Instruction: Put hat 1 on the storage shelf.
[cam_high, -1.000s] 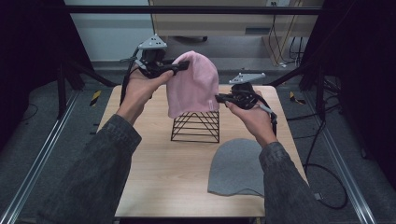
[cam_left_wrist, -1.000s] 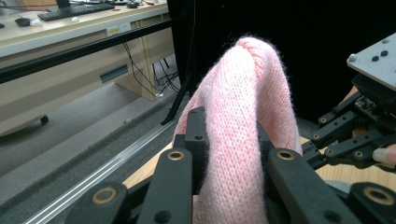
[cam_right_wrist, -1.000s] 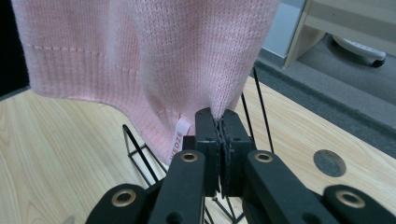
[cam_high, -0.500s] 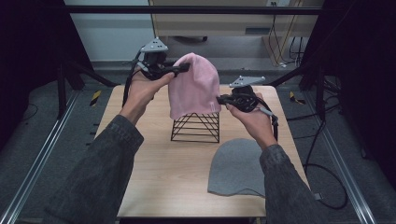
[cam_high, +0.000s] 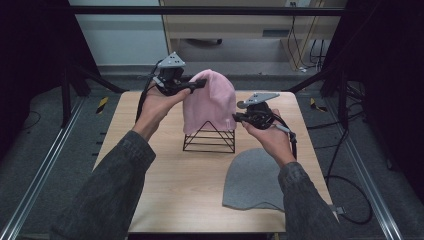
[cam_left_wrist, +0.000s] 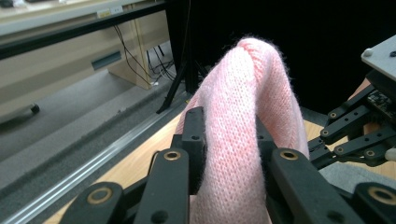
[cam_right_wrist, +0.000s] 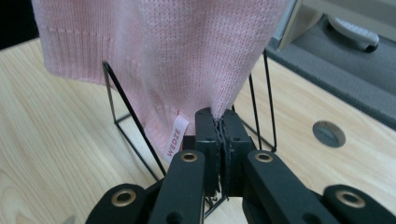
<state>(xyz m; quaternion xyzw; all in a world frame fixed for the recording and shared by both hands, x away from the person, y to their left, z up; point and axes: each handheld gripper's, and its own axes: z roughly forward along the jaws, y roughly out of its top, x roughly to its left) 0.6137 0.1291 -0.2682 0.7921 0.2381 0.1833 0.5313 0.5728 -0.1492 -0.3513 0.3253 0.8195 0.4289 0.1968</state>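
Holding the pink hat (cam_high: 210, 102) over the wire stand (cam_high: 209, 137), I have it pinched from both sides: my left tongs (cam_high: 192, 86) are clamped on a thick fold near its crown, up at the far left, and my right tongs (cam_high: 239, 117) are pressed tight together on the hem at the lower right, just beside the small white label (cam_right_wrist: 173, 138). The hat's long axis runs upright, crown up and opening down, and the stand's peak sits directly beneath and partly inside that opening, with the wire legs showing below the hem. So the move ahead, as I judge it, is straight down. My right hand is the nearer one to the stand. The grey hat (cam_high: 252, 180) lies flat on the worktop (cam_high: 165, 185), near my right forearm and apart from the stand.
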